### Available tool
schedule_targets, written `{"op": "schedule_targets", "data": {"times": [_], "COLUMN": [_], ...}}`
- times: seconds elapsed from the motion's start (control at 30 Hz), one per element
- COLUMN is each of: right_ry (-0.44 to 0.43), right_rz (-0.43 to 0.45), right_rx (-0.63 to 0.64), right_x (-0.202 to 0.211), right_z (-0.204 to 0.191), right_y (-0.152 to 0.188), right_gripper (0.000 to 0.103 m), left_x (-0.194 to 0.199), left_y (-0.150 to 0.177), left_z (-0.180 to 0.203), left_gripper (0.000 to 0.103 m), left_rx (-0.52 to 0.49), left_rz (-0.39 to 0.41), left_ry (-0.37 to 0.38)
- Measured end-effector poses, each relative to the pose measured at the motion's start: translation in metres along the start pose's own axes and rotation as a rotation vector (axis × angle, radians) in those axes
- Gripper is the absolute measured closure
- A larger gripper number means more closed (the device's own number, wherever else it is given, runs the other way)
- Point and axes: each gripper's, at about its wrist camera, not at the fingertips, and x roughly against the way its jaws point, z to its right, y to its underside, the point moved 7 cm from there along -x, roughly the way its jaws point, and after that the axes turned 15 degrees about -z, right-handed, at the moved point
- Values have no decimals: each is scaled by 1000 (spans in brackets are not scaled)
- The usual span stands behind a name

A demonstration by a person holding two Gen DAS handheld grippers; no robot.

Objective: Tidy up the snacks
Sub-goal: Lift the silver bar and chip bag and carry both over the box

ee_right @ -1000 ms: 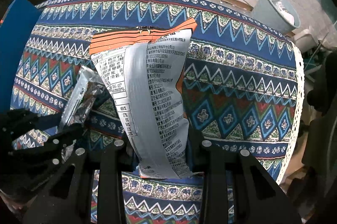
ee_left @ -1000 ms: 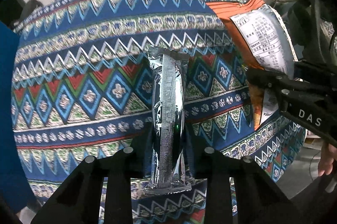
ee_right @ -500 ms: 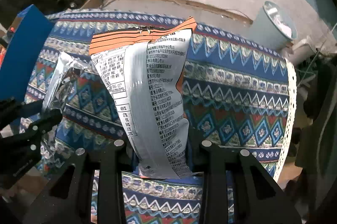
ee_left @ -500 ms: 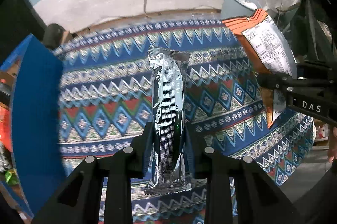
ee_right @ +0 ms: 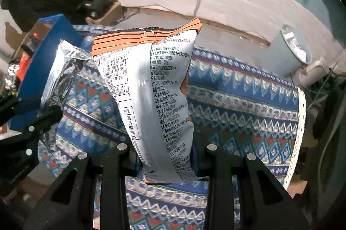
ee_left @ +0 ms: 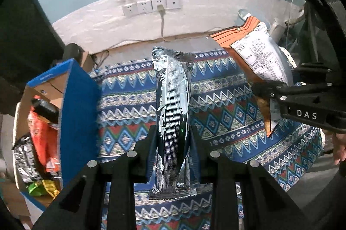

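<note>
My left gripper (ee_left: 173, 143) is shut on a long silver foil snack pack (ee_left: 173, 104) and holds it upright above the patterned tablecloth (ee_left: 227, 100). My right gripper (ee_right: 164, 156) is shut on an orange and white chip bag (ee_right: 149, 87), also lifted off the cloth. The chip bag shows at the right of the left wrist view (ee_left: 259, 57), and the silver pack at the left of the right wrist view (ee_right: 58, 70). A blue cardboard box (ee_left: 75, 113) with several snack packs inside stands at the table's left edge.
The blue box also shows in the right wrist view (ee_right: 43, 52). A grey bin (ee_right: 292, 50) stands on the floor beyond the table at the right. A wall with a row of sockets (ee_left: 151, 6) and a cable is behind.
Both grippers have risen and tilted up with their packs held. The wall and sockets have come into view, and the blue box has appeared at the left.
</note>
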Motion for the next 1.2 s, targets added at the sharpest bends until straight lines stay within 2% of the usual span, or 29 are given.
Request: {"op": "schedule_targets", "data": {"times": [0.33,0.63,0.87,1.2], "right_ry": [-52,-86,-124,-175], "right_rz": [64,84,91,69], "right_rx": [92,164,215,310], "right_x": [27,39,46,42], "right_z": [-56,-108,-155,-233], "right_y": [-27,-46,-63,-87], "right_gripper": [72,72,71,71], "left_x": [28,44,52,47], "left_y": [8,20,32,60], "left_z": [-41,-81,-127,-212], "left_gripper": [74,74,74,74], "left_rx": [32,77,150,312], "left_rz": [52,82,92,81], "left_ry": [-56,-76,-62,-65]}}
